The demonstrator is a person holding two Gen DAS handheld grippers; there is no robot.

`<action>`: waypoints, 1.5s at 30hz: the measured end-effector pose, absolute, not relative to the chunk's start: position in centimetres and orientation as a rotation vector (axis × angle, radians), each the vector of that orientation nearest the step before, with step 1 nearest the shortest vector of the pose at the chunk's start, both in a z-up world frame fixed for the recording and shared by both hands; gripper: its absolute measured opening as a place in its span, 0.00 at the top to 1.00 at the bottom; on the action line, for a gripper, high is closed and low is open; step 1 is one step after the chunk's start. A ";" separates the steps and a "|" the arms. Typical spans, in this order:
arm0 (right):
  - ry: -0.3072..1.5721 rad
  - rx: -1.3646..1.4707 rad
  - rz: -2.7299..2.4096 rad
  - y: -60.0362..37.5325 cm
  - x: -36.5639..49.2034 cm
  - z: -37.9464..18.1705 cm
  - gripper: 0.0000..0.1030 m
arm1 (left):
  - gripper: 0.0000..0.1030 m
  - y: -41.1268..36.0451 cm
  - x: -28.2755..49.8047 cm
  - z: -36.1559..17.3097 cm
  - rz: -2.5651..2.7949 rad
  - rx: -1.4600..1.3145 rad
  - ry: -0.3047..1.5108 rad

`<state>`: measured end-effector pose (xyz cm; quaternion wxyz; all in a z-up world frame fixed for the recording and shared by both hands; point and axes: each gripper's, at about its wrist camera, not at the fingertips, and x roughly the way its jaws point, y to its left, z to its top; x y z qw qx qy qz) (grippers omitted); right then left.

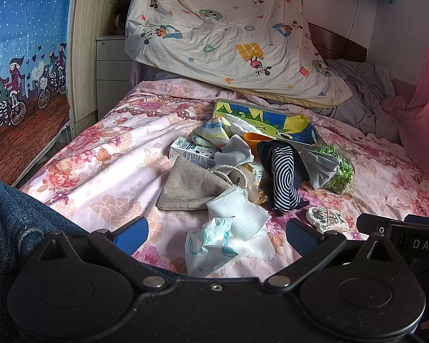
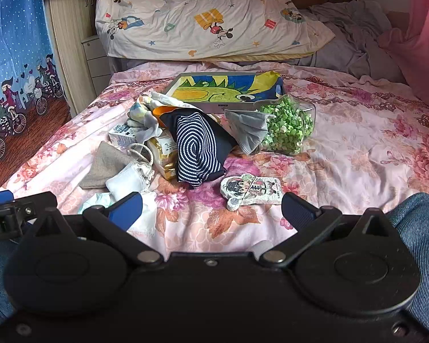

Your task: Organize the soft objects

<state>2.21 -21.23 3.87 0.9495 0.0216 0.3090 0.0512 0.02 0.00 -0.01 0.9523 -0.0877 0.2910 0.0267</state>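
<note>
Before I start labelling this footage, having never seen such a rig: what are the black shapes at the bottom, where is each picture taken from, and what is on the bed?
There is no robot here. A person holds a two-finger gripper in each hand, and each carries a wide-angle camera looking forward along its fingers. The black shapes are the gripper bodies. One picture is from the left gripper, the other from the right gripper. Both stand open and hold nothing.

Ahead is a bed with a floral sheet. A small pile lies on it: a striped navy sock, a grey face mask, a beige cloth pouch, a white cloth, a bag of green paper stars, a small carton and a box with a bright drawing. Behind it leans a cartoon-print pillow.
</note>
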 end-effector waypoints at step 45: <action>0.595 0.135 0.224 -22.6 1.9 4.1 0.00 | 0.01 1.7 0.9 1.1 -0.014 -0.267 0.620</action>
